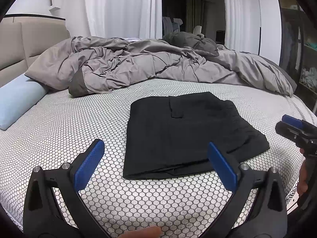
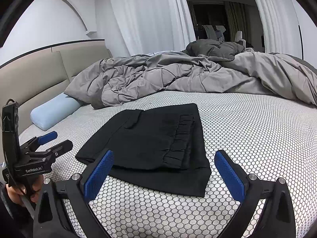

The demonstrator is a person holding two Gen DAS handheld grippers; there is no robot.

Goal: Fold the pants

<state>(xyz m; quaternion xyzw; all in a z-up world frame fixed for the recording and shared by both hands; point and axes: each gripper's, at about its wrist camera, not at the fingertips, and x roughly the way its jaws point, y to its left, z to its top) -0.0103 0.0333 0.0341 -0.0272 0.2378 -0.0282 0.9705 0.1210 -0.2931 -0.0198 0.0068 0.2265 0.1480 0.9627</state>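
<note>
Currently | black pants (image 2: 150,144) are lying folded flat on the honeycomb mattress (image 2: 247,130) | left gripper (image 1: 156,164) and right gripper (image 2: 164,174) are both hovering spread wide, empty | bundle is lying just ahead, between them, right one looking slightly nearer.

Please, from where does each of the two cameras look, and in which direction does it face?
Left wrist: sits on the left gripper, low over the bed, facing the black pants slightly to its right; its open fingers and the right gripper at the right edge show.
Right wrist: sits on the right gripper, facing the pants straight ahead; its open fingers and the hand-held left gripper show.
Both share pants, grey duvet, blue pillow.
</note>
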